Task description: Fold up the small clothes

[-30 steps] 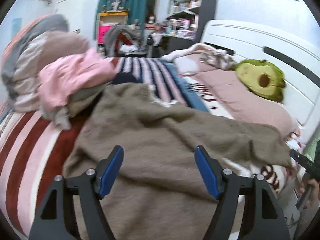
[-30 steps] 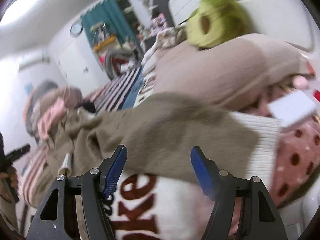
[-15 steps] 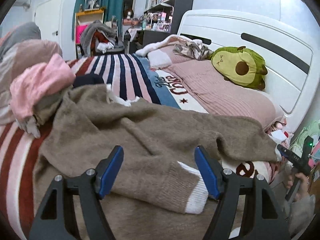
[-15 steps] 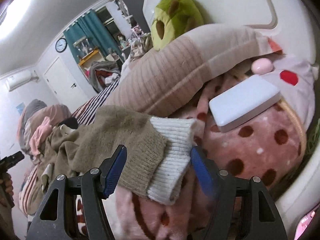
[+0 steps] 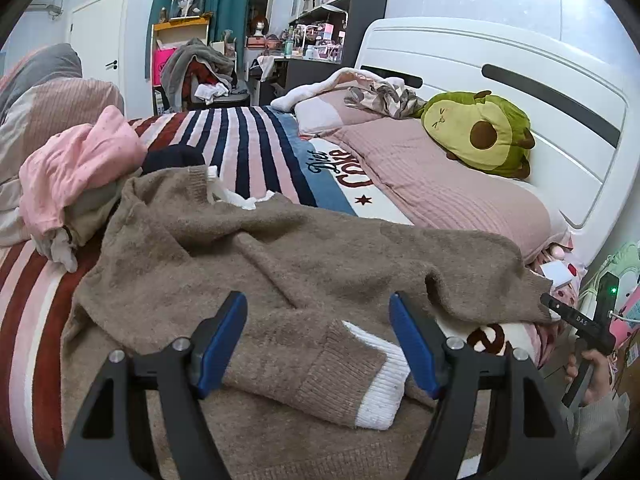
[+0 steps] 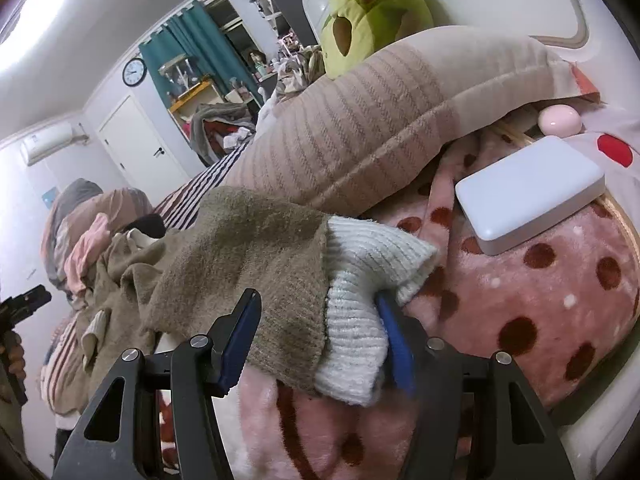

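A brown knit sweater [image 5: 256, 248] with white cuffs lies spread on the striped bed. One sleeve is folded across its front, its white cuff [image 5: 384, 384] lying between the fingers of my open left gripper [image 5: 320, 344]. The other sleeve stretches to the right edge of the bed. In the right wrist view my right gripper [image 6: 320, 336] is open with its jaws on either side of that sleeve's end [image 6: 280, 280], its white cuff [image 6: 360, 304] draped over the right finger. The right gripper also shows in the left wrist view [image 5: 580, 320].
A pile of pink and grey clothes [image 5: 80, 168] lies left of the sweater. A long pink pillow [image 5: 440, 192] and an avocado plush [image 5: 480, 136] lie by the white headboard. A white box [image 6: 528, 196] rests on a pink dotted blanket [image 6: 540, 292].
The left gripper has pulled back and risen, leaving the folded sleeve and cuff lying on the sweater. The right gripper has moved up to the far sleeve's end, which now lies between its jaws.
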